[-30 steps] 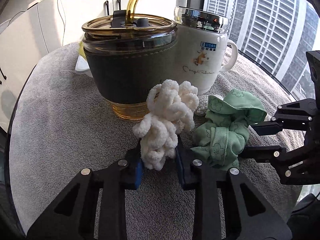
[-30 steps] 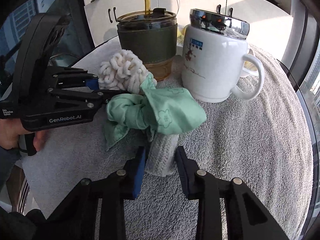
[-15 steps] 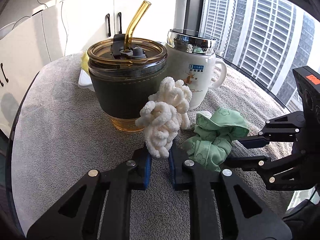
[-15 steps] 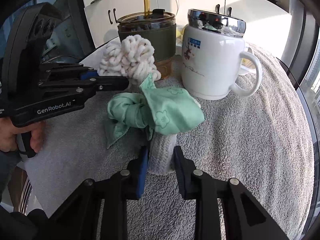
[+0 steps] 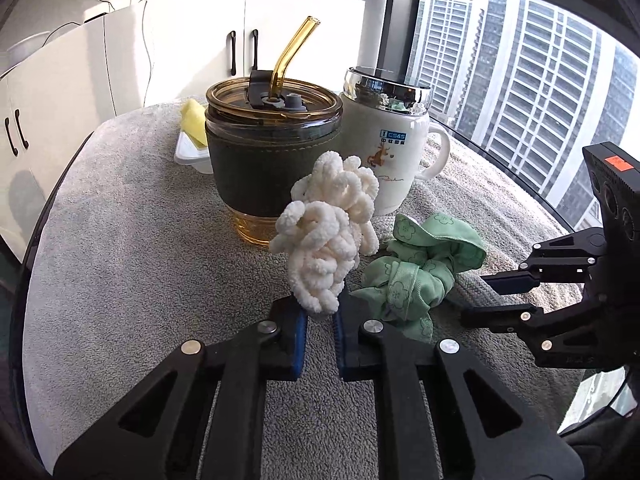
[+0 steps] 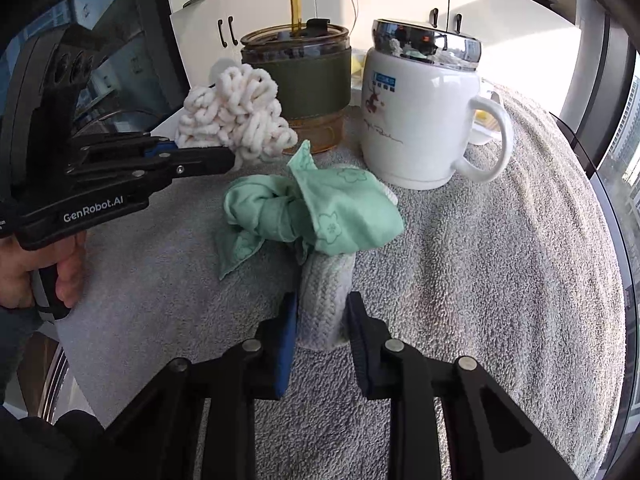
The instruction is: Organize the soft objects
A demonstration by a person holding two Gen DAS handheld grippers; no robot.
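My left gripper [image 5: 320, 322] is shut on a white looped-yarn scrunchie [image 5: 326, 244] and holds it above the grey towel [image 5: 120, 260]. The scrunchie also shows in the right wrist view [image 6: 234, 118], with the left gripper [image 6: 224, 160] beside it. A green flower-print cloth [image 5: 416, 276] lies to its right, knotted, and shows in the right wrist view [image 6: 316, 212]. My right gripper [image 6: 322, 320] is shut on a pale knitted sock [image 6: 326, 296] that runs under the green cloth. The right gripper also shows in the left wrist view [image 5: 480, 296].
A glass tumbler with dark sleeve and amber straw [image 5: 274, 160] and a white lidded mug [image 5: 394, 148] stand behind the soft things. A white dish with something yellow [image 5: 192, 140] sits at the back. The table's edge and window lie right [image 6: 616, 240].
My left gripper closed on the white scrunchie and lifted it up and back from the tumbler. My right gripper closed a little on the knitted sock.
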